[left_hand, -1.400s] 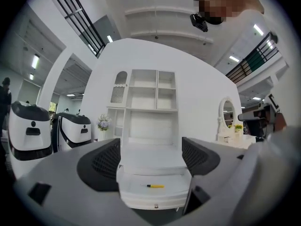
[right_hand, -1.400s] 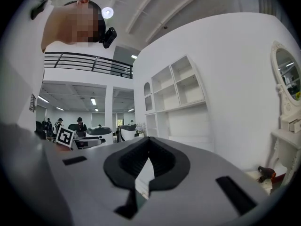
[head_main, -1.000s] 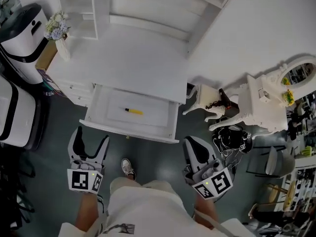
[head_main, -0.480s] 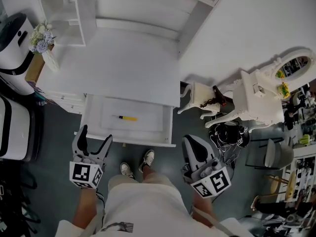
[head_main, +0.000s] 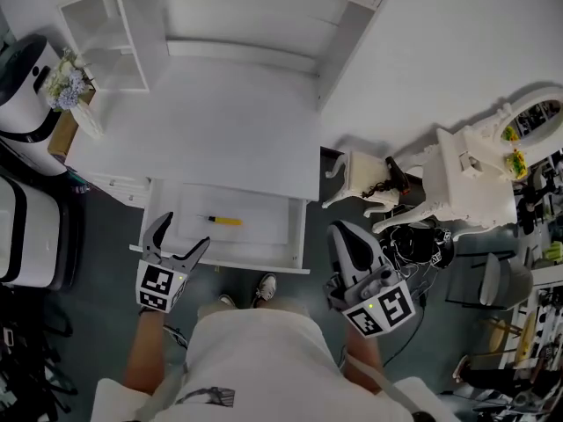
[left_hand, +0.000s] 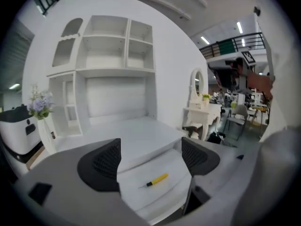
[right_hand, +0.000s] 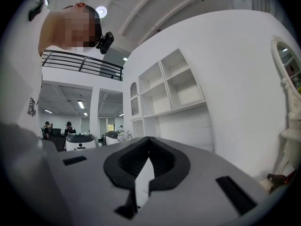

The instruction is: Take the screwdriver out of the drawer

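Note:
The yellow-handled screwdriver [head_main: 224, 221] lies flat in the open white drawer [head_main: 264, 251] under the desk top. My left gripper [head_main: 180, 236] hangs over the drawer's front left corner with its jaws open and nothing between them. In the left gripper view the screwdriver [left_hand: 157, 179] lies ahead of and below the gap of that gripper [left_hand: 149, 159], in the drawer [left_hand: 155, 206]. My right gripper [head_main: 345, 240] is shut on nothing, level with the drawer front and to its right. In the right gripper view that gripper [right_hand: 149, 145] points at the shelves with its pads together.
A white desk [head_main: 220, 121] with a shelf unit [head_main: 97, 25] fills the middle. A vase of flowers [head_main: 69, 86] stands at its left end beside a white and black machine [head_main: 22, 104]. To the right are a stool [head_main: 356, 176], a small dressing table [head_main: 475, 183] and a black bag [head_main: 413, 240].
The person has stepped closer to the desk. My left gripper moved forward from below the drawer to its front left corner. The right gripper kept its place beside the body.

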A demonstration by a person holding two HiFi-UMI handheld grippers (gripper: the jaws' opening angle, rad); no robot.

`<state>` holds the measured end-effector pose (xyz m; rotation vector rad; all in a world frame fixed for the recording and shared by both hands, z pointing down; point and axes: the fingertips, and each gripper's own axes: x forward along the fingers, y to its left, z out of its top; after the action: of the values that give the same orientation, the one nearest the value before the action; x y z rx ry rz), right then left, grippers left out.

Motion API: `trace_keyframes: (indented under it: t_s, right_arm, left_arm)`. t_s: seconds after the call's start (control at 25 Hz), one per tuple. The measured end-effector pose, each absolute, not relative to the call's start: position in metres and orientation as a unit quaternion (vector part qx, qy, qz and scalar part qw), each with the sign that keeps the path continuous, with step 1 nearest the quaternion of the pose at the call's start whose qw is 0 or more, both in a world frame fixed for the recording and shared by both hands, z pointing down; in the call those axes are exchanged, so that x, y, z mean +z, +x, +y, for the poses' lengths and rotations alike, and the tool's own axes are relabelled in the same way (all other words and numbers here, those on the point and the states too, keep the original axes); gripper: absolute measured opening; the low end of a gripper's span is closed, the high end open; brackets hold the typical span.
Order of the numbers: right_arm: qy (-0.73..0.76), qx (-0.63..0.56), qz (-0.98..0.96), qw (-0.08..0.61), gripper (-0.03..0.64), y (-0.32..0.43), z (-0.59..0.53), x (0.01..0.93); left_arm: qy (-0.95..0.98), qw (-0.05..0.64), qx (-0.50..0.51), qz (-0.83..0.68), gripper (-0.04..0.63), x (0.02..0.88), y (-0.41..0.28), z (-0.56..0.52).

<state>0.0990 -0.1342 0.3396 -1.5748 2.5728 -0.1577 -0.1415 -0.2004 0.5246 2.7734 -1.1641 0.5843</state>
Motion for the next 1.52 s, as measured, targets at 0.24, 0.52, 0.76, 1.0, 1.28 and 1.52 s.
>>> trace_keyframes:
  t_s: [0.24,0.52,0.76,1.0,1.28,1.52]
  right_arm:
    - [-0.526,-0.069,0.846,0.046,0.011,0.122,-0.154,0.354]
    - [-0.533,-0.098,0.840,0.022,0.011,0.137,-0.164,0.379]
    - [-0.550,-0.117,0.827,0.010,0.011,0.155,-0.161,0.399]
    - [-0.567,-0.138,0.812,-0.004,0.011,0.172,-0.153,0.415]
    - [-0.582,-0.147,0.800,-0.015,0.011,0.188,-0.147,0.425]
    - [-0.594,-0.153,0.789,-0.022,0.011,0.202,-0.144,0.429]
  left_arm:
    - [0.902,0.036,0.308,-0.300,0.390,0.600,-0.118,-0.228]
    - [0.889,0.027,0.407,-0.207,0.390,0.669,-0.092,-0.240]
    - [0.865,0.011,0.488,-0.120,0.385,0.733,-0.077,-0.244]
    - [0.843,0.000,0.535,-0.064,0.334,0.778,-0.067,-0.249]
    - [0.824,0.005,0.566,-0.030,0.298,0.814,-0.061,-0.252]
    - [0.803,-0.001,0.595,-0.003,0.271,0.839,-0.060,-0.255]
